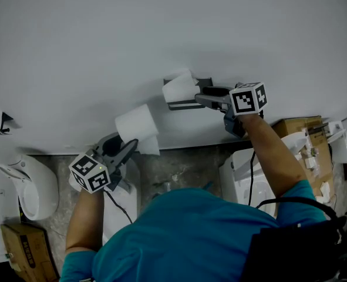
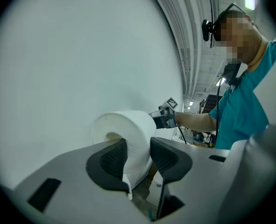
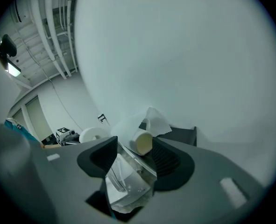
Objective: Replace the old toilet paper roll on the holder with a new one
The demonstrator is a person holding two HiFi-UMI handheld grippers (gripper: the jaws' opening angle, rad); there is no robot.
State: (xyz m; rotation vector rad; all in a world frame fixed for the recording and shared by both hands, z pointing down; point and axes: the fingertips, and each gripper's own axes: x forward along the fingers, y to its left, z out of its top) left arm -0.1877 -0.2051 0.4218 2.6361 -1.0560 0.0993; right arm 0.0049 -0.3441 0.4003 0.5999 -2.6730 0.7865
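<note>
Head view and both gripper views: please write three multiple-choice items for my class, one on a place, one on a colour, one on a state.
1. Where is the toilet paper holder fixed?
A on the wall
B on the floor
C on a box

2. What colour is the person's shirt?
A red
B teal
C yellow

3. What is the left gripper doing?
A hanging open and empty
B gripping the full toilet paper roll
C gripping a bottle

Key:
1 A, it juts from the white wall.
2 B, teal fills the bottom of the head view.
3 B, its jaws pinch the roll's side.
</note>
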